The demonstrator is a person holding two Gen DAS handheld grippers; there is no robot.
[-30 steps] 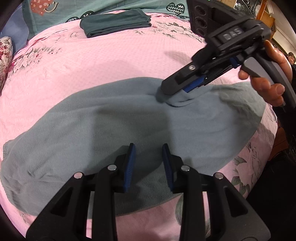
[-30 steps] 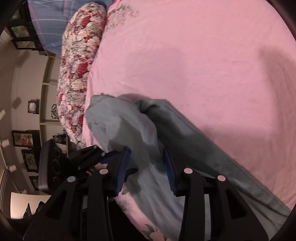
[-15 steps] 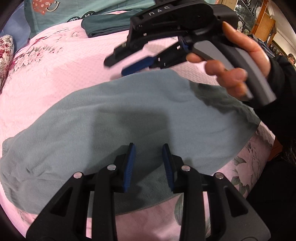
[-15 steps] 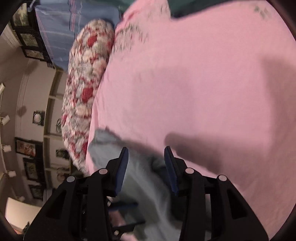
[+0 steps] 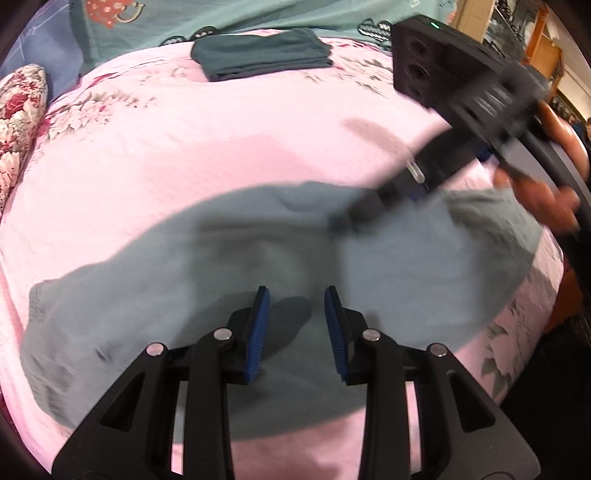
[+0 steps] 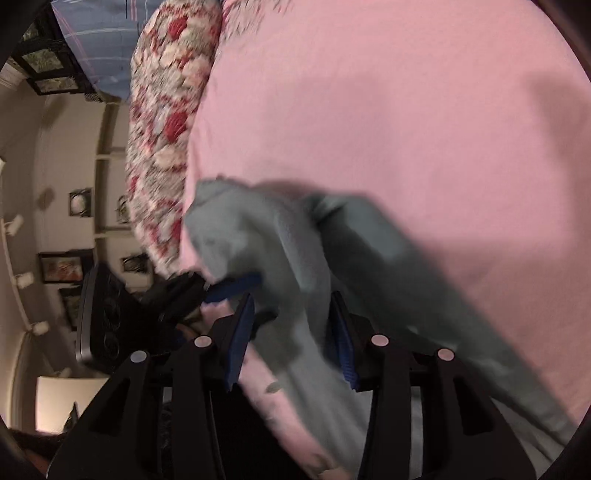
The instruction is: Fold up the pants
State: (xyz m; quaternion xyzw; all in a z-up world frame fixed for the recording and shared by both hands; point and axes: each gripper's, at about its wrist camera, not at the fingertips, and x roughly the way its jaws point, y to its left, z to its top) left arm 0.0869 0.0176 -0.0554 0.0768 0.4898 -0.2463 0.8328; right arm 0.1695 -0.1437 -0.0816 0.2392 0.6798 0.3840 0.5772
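Grey pants [image 5: 221, 266] lie spread across the pink bedspread [image 5: 184, 147]. My left gripper [image 5: 297, 317] hovers open over their near edge, with nothing between its blue pads. My right gripper [image 5: 347, 221], blurred and held by a hand [image 5: 535, 199], comes down with its tips at the pants' far edge on the right. In the right wrist view a raised fold of the pants [image 6: 280, 243] runs through the gap of the right gripper [image 6: 291, 325]. Its jaws are opening and the pads stand off the cloth. A blue pad [image 6: 232, 286] of the left gripper shows beyond.
A folded dark green garment [image 5: 258, 55] lies at the far side of the bed, below a teal printed cover [image 5: 221, 18]. A floral pillow [image 5: 18, 122] sits at the left. The bed's edge drops off at the right [image 5: 546, 295].
The right gripper held a fold of the pants, lifted off and swung left above them, and has now come back down onto the far edge at the right. The left gripper has barely shifted.
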